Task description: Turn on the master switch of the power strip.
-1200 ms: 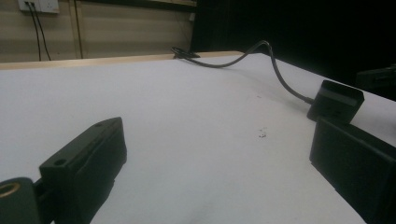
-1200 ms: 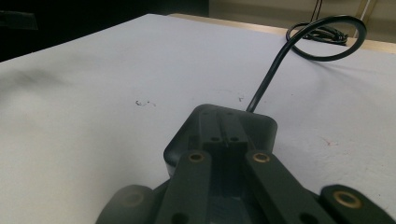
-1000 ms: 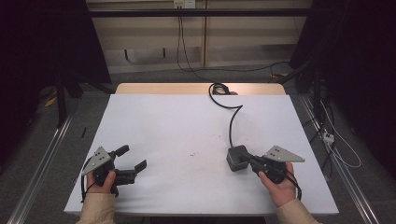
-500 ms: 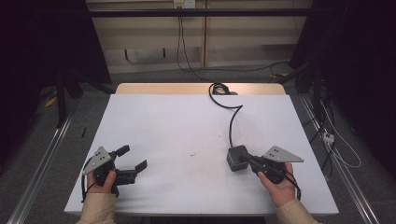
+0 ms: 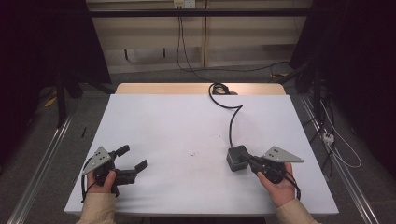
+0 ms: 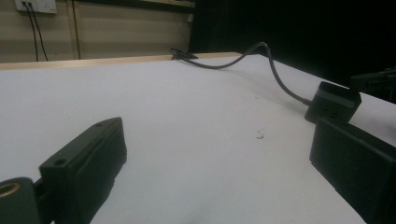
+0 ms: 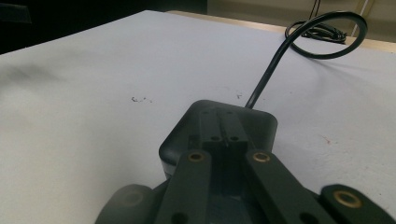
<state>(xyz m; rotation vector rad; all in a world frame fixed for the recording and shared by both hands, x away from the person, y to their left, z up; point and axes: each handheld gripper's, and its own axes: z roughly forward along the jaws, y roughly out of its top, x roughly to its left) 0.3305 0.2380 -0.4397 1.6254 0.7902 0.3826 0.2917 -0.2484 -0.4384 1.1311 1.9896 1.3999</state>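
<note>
On table's near right, right gripper (image 5: 251,161) sits over a black adapter block (image 5: 236,157), fingers together, touching its top, not clamping. Left gripper (image 5: 133,158) idle, fingers apart. Cable (image 5: 230,121) runs back. Likely pre-grasp; next needs opening.

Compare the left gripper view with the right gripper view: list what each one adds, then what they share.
Left gripper view adds: the left gripper with its fingers spread wide over the table, the right gripper beyond, a wall socket. Right gripper view adds: that gripper's fingers closed together over the black box, and a red speck. Shared: the black box, its cable, dark specks, the white table.
</note>
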